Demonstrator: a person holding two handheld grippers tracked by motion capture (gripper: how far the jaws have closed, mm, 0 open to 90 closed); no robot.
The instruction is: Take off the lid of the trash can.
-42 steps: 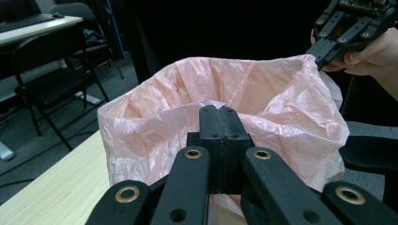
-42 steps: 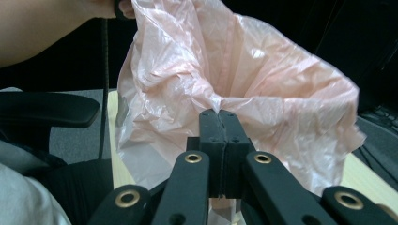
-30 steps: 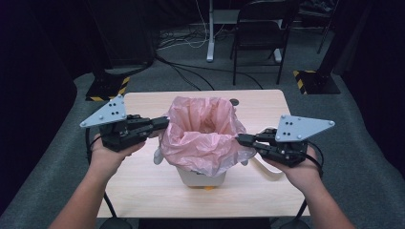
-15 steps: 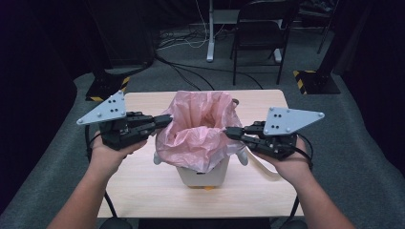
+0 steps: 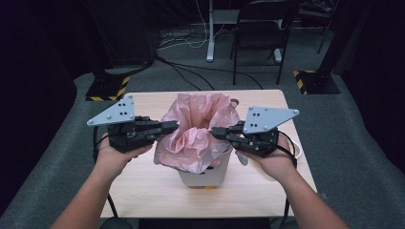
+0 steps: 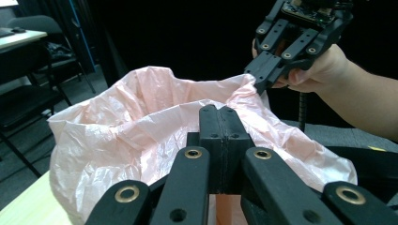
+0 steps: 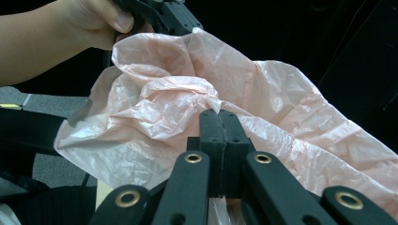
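Left claw (image 5: 173,126) clamped tight on the near-left edge of the pink bag (image 5: 196,133), jaws pressed together with just a pinch of film between them. Right claw (image 5: 217,132) same story on the opposite edge, pinching a bunched fold of the rim. Both pulling the bag's mouth toward the middle, above the white bin (image 5: 203,174) that sits mid-surface (image 5: 143,191) with the liner draped over it.

Handling-wise: thin crinkly plastic, basically weightless, totally floppy, no shape of its own. Probably slippery too, so a single layer could slide out of a pinch; better to grab a gathered fold near the rim, like the right side already does. Tears easily if yanked hard against the bin lip, so gentle even pulls from both sides. Looks empty or close to it, though can't see to the bottom. Bin itself looks light as well, might tip or lift along with the bag
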